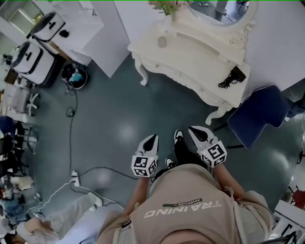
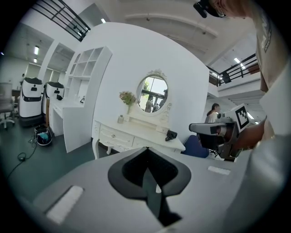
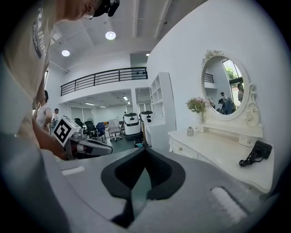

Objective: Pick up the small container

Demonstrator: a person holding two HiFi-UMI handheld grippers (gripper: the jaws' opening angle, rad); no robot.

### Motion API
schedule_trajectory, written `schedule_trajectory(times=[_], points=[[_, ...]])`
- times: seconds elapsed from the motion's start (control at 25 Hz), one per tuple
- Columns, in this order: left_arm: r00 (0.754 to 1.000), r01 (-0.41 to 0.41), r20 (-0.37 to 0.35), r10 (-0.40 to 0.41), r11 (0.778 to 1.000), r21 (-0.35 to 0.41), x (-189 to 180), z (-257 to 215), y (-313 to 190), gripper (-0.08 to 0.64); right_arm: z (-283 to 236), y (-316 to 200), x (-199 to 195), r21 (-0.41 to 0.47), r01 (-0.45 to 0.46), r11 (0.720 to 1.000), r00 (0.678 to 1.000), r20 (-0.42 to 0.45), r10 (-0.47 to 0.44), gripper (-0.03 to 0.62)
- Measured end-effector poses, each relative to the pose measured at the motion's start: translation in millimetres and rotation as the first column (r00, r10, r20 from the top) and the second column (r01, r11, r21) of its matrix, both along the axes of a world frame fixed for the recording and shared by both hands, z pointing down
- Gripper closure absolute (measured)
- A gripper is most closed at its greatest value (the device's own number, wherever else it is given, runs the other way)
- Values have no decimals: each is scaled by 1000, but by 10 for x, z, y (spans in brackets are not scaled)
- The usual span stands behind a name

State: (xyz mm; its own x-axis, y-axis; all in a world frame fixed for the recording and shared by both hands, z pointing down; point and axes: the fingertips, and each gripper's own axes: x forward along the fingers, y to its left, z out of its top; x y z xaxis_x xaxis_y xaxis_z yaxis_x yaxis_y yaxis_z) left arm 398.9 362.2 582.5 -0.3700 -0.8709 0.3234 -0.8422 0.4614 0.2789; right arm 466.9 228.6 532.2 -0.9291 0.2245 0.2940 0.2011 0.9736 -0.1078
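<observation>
The small container (image 1: 162, 42) is a little grey cup standing upright on the white dressing table (image 1: 190, 62), near its back left end beside a vase of flowers (image 1: 167, 5). The cup (image 2: 120, 119) also shows far ahead in the left gripper view, and the same cup (image 3: 190, 131) in the right gripper view. My left gripper (image 1: 151, 139) and right gripper (image 1: 193, 129) hang side by side over the floor, well short of the table. Both are shut with nothing between the jaws; the left gripper's tips (image 2: 146, 149) meet, as do the right gripper's tips (image 3: 144, 148).
A black device with a coiled cable (image 1: 233, 76) lies at the table's right end. A blue chair (image 1: 259, 114) stands to the right of the table. A white cabinet (image 1: 90, 28), two white machines (image 1: 35, 57), a bucket (image 1: 75, 76) and a floor cable (image 1: 71, 124) are at the left.
</observation>
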Motion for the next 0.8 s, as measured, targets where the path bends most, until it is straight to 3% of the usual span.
schedule_trajectory(times=[0.32, 0.52, 0.8], points=[[996, -33, 77, 36, 998, -44, -828, -284, -574, 541, 26, -344, -924, -83, 130, 988, 991, 24, -129, 588], [993, -15, 112, 19, 999, -37, -1300, -482, -1024, 541, -117, -878, -1438, -21, 99, 995, 993, 63, -97, 588], [997, 33, 69, -32, 999, -9, -1679, -509, -1348, 541, -22, -1379, -1851, -86, 78, 993, 997, 32, -76, 588]])
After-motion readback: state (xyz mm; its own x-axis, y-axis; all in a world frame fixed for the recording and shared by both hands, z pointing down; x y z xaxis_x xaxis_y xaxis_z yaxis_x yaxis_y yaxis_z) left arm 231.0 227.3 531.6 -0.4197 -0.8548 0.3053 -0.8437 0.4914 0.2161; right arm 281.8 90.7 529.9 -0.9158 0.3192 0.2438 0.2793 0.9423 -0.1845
